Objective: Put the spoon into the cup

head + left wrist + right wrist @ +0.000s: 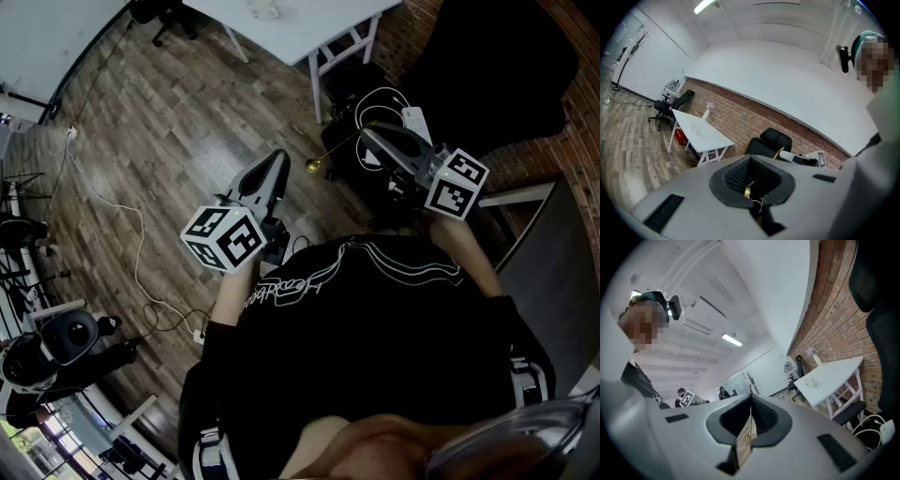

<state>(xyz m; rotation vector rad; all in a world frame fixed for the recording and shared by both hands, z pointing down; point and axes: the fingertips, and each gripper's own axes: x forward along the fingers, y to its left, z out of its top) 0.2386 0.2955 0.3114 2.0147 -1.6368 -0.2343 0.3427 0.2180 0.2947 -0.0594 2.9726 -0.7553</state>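
A gold spoon (pixel 328 153) hangs over the wood floor, its round end toward my left gripper. My right gripper (pixel 367 133) is shut on its handle; a thin gold edge of the spoon (pixel 750 423) shows between the pads. My left gripper (pixel 277 161) is beside the spoon's round end, jaws closed together with nothing held. In the left gripper view, the spoon (pixel 780 152) sticks out from the right gripper (pixel 787 155). A small pale cup-like thing (pixel 265 9) stands far off on the white table (pixel 319 19), also seen as the cup (pixel 696 127) and cup (pixel 810 383).
White cables and a power strip (pixel 412 120) lie on the floor by a black chair (pixel 497 66) and a brick wall (pixel 562 141). An office chair (pixel 663 110) stands at the table's far end. More cable (pixel 141 253) runs across the floor on the left.
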